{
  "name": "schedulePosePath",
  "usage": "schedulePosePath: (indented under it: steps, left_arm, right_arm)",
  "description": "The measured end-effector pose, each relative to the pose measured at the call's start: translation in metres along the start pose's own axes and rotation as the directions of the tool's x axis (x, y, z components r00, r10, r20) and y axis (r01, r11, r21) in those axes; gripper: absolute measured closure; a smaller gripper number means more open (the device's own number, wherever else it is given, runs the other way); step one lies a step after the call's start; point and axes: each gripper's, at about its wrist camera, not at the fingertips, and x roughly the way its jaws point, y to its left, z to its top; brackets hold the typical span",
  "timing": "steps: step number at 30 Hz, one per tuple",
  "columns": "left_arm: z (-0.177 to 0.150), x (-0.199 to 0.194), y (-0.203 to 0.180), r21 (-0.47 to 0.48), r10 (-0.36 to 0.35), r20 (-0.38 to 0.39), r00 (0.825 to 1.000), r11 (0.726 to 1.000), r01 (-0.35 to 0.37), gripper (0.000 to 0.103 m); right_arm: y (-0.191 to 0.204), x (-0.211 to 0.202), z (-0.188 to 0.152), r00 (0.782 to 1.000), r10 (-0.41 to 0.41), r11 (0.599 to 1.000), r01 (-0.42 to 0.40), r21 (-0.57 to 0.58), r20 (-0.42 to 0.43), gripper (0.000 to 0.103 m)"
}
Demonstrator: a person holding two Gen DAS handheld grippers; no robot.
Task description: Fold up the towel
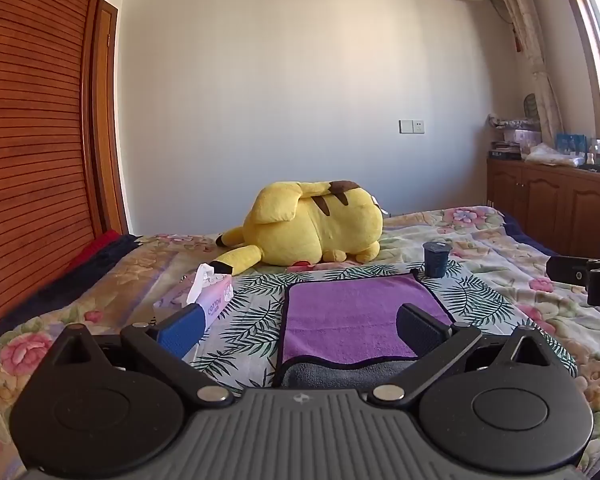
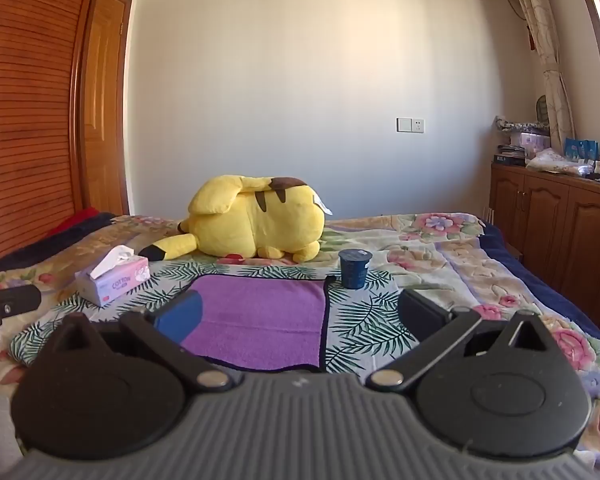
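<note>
Left claw (image 1: 302, 326) agape — towel (image 1: 356, 320) lying beyond, untouched

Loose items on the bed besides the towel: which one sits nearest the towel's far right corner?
The dark blue cup, standing upright just beyond that corner of the purple towel. The tissue box lies off the towel's left side, and the yellow plush sits farther back.

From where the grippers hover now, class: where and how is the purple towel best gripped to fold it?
Probably the two near corners of the purple towel, approached from the near side, low. It lies flat on the bedspread; its near edge already shows a grey underside, so the open jaws could pinch there.
</note>
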Motion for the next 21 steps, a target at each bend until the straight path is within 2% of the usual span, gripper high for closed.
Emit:
schedulePosePath:
  steps: [21]
  left_arm:
    - [-0.0017,0.0032,0.0056,0.006,0.002,0.007,1.000,1.000,-0.002,0.016]
  right_arm:
    - [0.0015,-0.0002,-0.0008,1.000,-0.002,1.000,0.002,-0.006,0.000,0.000]
